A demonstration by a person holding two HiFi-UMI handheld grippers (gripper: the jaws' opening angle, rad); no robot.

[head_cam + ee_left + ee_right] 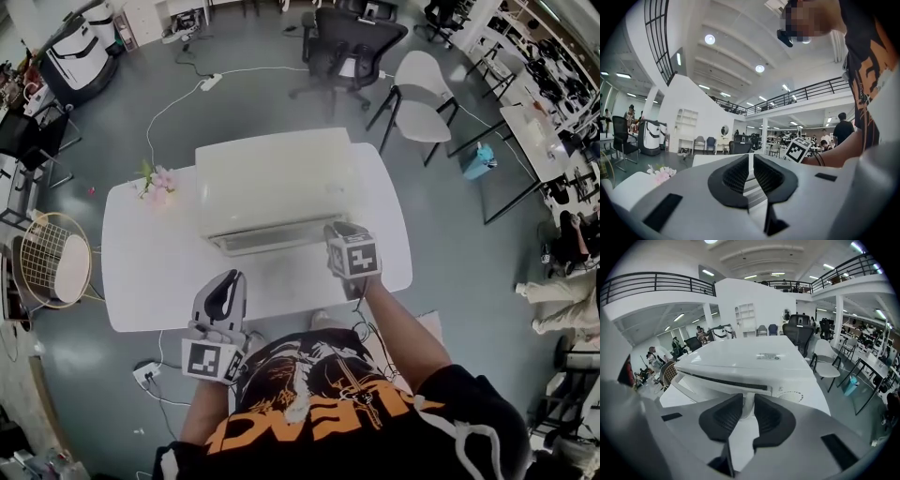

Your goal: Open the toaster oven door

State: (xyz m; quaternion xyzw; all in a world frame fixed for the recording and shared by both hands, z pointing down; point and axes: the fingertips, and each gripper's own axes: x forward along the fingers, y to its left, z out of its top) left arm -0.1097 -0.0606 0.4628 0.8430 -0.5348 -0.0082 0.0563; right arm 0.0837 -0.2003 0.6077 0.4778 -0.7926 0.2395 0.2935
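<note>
Black orange-printed shirt [356, 412] fills the foreground, both bare forearms stretched over the smooth white bench [150, 281]. Left gripper [223, 292] sits at the bench's front edge, its 2 ribbed black fingers almost together on nothing. Right gripper [343, 232] reaches forward, fingers narrowly clamping the white door handle [747, 405] of the boxy cream toaster oven [272, 178] at mid-bench.

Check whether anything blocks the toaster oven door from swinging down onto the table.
Nothing visible does. The white table in front of the white toaster oven is bare where the door would land. The right claw is closed on the white door handle; the left claw sits back near the table's front edge.
</note>
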